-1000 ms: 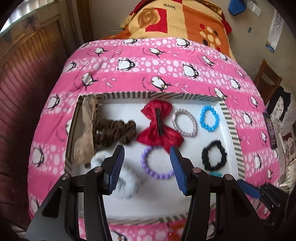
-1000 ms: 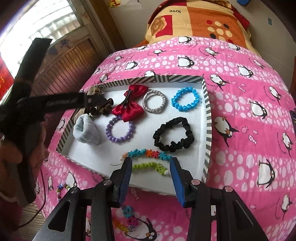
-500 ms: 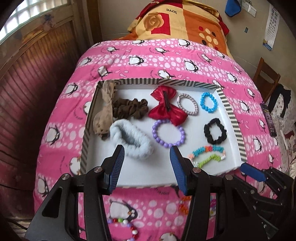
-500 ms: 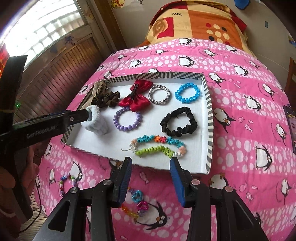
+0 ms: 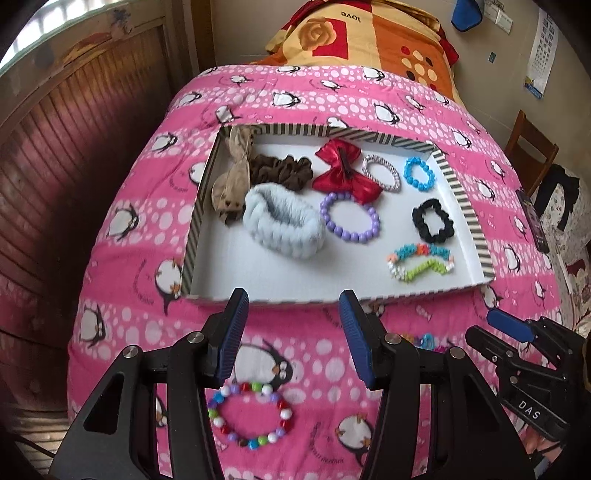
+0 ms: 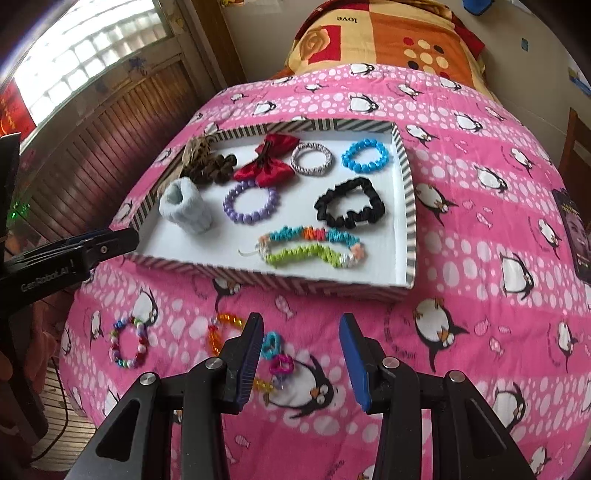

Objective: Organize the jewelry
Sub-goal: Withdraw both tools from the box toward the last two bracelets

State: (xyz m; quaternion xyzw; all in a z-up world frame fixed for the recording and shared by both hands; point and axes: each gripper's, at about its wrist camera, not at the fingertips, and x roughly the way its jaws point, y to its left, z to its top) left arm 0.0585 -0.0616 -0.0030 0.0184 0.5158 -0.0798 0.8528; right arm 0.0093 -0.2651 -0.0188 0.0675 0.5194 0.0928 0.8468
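Note:
A white tray with a striped rim (image 5: 465,206) (image 6: 406,199) lies on the pink penguin quilt. It holds a red bow (image 5: 345,171), a purple bead bracelet (image 5: 349,218), a black scrunchie (image 5: 432,221), a blue bracelet (image 6: 365,155), a grey fluffy band (image 5: 282,219) and others. A multicoloured bead bracelet (image 5: 251,417) (image 6: 129,343) lies on the quilt in front of the tray, just past my open, empty left gripper (image 5: 291,339). An orange bracelet with blue and pink charms (image 6: 273,354) lies by my open, empty right gripper (image 6: 301,358).
A wooden panelled wall (image 5: 66,147) runs along the left of the bed. An orange patterned blanket (image 5: 369,33) lies at the far end. A chair (image 5: 532,147) and a phone (image 6: 572,236) are at the right. The quilt edge drops off near me.
Both grippers have pulled back from over the tray toward the near edge of the bed. The loose bracelets on the quilt have come into view. Both stay open.

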